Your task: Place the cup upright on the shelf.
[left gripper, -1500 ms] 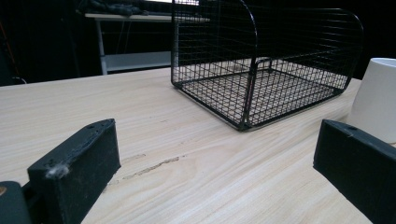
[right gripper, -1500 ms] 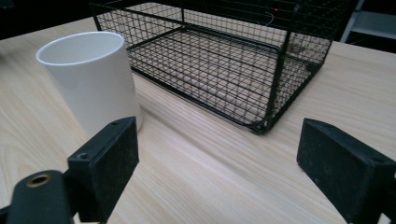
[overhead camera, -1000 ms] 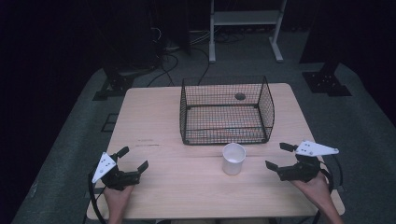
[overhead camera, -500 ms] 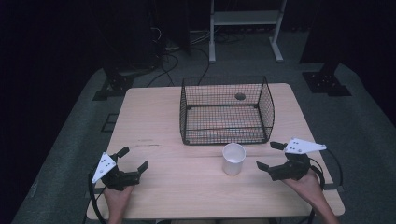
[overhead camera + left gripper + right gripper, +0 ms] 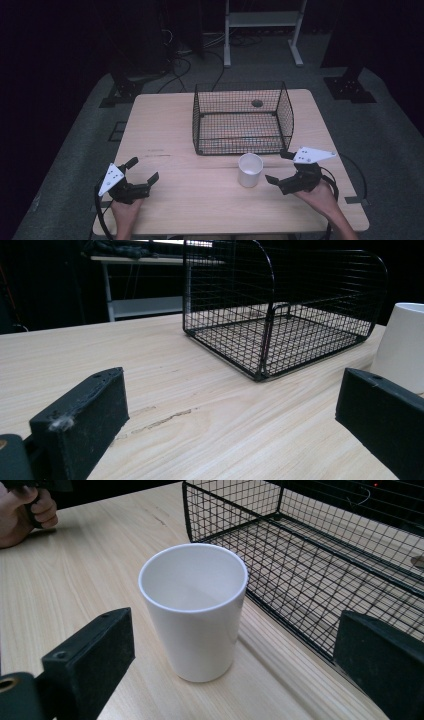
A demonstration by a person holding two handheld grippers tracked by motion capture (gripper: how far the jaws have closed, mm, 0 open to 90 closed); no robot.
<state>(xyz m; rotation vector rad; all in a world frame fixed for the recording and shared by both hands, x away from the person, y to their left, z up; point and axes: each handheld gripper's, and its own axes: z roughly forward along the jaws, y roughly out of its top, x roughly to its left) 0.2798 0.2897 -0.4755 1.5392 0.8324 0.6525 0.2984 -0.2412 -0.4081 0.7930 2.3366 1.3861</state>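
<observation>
The right gripper (image 5: 286, 168) had just been opening its jaws wide, with nothing between them, to fit around the white cup (image 5: 250, 169) standing upright on the table (image 5: 165, 130) just beside the wire basket (image 5: 242, 119).

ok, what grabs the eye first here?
The white cup standing upright near the middle of the wooden table, just in front of the empty black wire basket. The right claw sits open beside the cup, aimed at it without touching; its jaws have just been opening. The left claw rests open at the near left.
</observation>
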